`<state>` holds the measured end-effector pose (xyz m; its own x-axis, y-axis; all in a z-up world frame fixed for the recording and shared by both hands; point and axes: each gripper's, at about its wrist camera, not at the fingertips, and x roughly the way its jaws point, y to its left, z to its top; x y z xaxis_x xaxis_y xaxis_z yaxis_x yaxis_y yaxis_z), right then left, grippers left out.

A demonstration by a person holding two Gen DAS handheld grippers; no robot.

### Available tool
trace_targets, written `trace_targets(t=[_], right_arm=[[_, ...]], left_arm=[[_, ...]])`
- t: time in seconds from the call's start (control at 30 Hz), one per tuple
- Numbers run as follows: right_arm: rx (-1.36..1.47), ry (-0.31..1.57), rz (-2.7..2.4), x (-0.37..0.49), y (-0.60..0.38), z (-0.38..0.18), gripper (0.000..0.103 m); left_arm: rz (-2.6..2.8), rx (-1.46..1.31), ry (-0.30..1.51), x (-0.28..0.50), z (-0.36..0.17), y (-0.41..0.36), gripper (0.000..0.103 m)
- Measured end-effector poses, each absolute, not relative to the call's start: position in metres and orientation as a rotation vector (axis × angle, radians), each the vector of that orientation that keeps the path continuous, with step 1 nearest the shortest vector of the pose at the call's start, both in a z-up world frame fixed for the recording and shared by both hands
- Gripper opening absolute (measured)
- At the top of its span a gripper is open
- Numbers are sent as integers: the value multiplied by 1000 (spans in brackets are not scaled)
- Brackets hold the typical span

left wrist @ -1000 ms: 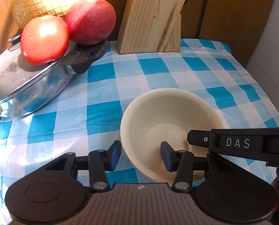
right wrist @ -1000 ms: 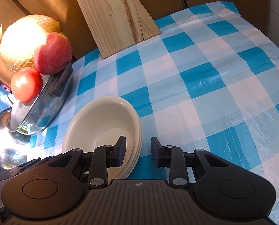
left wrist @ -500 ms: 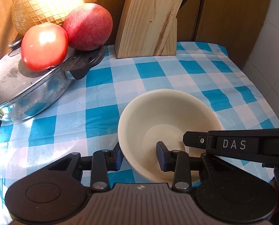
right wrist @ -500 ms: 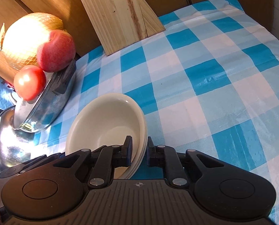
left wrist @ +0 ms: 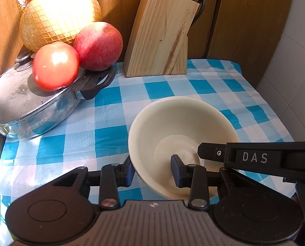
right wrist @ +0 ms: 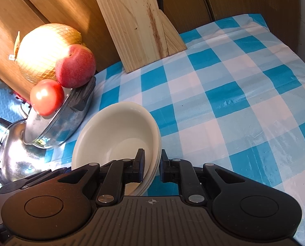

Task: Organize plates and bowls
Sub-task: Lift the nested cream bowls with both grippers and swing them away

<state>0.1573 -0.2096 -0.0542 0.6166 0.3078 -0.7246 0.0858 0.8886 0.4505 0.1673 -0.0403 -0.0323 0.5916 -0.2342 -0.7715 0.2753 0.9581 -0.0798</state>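
Note:
A stack of cream bowls [left wrist: 173,123] [right wrist: 119,131] is held over the blue-and-white checked cloth [left wrist: 111,110]. My left gripper [left wrist: 152,173] is shut on the near left rim, one finger outside and one inside. My right gripper [right wrist: 151,165] is shut on the stack's right rim, with several nested rims showing between its fingers. The right gripper's black finger marked DAS [left wrist: 255,156] crosses the bowl in the left wrist view.
A steel lidded pan [left wrist: 29,106] at the left carries a tomato [left wrist: 55,66], an apple [left wrist: 98,46] and a netted melon [left wrist: 59,13]. A wooden knife block [left wrist: 162,32] stands at the back. A steel kettle [right wrist: 13,149] sits lower left. A white wall [left wrist: 296,82] bounds the right.
Both grippers closed on the bowl rims. The stack has risen and both views have pulled back and up from the cloth.

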Motion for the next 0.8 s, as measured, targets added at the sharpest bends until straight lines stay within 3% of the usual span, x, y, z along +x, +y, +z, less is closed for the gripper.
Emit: trace_targets(t=[0.8], right_arm=[[468,842,152,136,-214,-33,19]], left_arm=[[-328,27,845,147,-12,-37,31]])
